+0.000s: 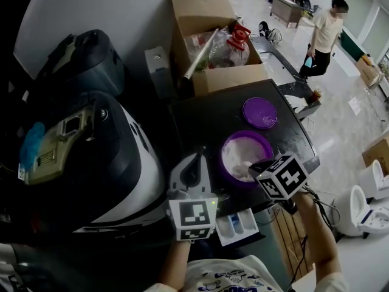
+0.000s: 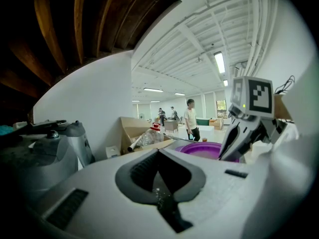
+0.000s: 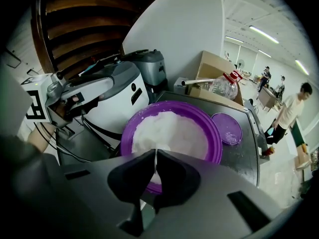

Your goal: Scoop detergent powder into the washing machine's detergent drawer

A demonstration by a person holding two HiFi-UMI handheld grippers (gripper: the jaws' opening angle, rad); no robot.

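Two hand-held grippers work over a dark table (image 1: 206, 120) carrying an open purple tub (image 1: 228, 145) heaped with white detergent powder (image 1: 243, 154). The right gripper (image 1: 250, 166) dips over the tub's near rim. Its fingers (image 3: 172, 171) are pressed together on a thin white handle (image 3: 155, 159), seen edge-on, and the handle's far end lies against the powder (image 3: 169, 131). What is at that far end cannot be made out.

The left gripper (image 1: 197, 157) is held just beside the tub, to its left. Its fingers (image 2: 142, 168) are closed against each other with nothing between them but a few white specks.

The tub's purple lid (image 1: 260, 112) lies flat on the table behind it, apart from the tub and dusted with powder.

Below the table's front edge, between the two grippers' marker cubes, the white detergent drawer (image 1: 238, 225) stands pulled out, its compartments open to view.

Behind the table, an open cardboard box (image 1: 213, 41) holds a clear plastic bottle (image 1: 231, 50) with a red cap. A person (image 1: 325, 32) stands well off across the pale floor.
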